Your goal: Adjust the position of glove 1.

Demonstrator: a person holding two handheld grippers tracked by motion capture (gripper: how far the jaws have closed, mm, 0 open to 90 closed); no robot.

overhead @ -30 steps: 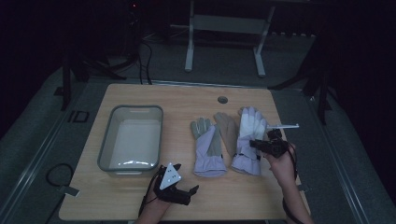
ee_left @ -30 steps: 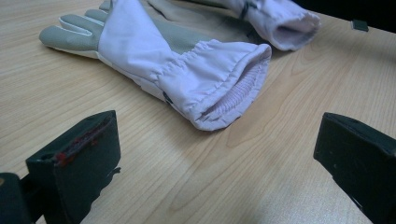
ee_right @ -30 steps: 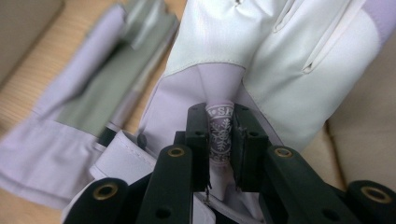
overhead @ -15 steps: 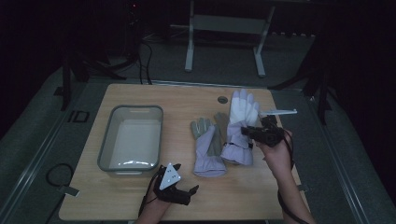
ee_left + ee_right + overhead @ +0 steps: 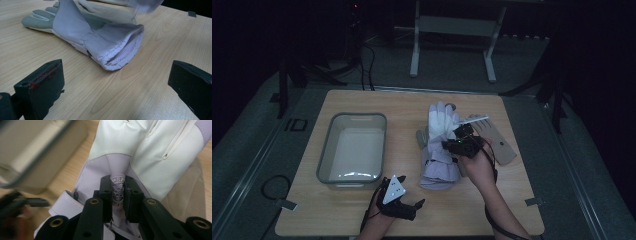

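My right gripper (image 5: 460, 145) is shut on a lavender tab of a white-and-lavender glove (image 5: 442, 122) and holds it raised over the table's middle. In the right gripper view the jaws (image 5: 118, 185) pinch the printed tab, and the glove's white back (image 5: 150, 150) hangs beyond them. A second glove (image 5: 439, 172) with a grey palm and lavender cuff lies flat beneath it. My left gripper (image 5: 399, 200) rests near the table's front edge. Its jaws (image 5: 117, 82) stand wide open, facing that glove's cuff (image 5: 110, 47), with nothing between them.
A grey rectangular bin (image 5: 332, 165) stands on the left half of the wooden table (image 5: 362, 105). A tan fabric piece (image 5: 502, 142) lies right of the gloves. Dark floor, cables and a metal stand surround the table.
My right gripper has risen and carried the white glove leftward and away, over the other glove, uncovering the tan piece. The left gripper has stayed put.
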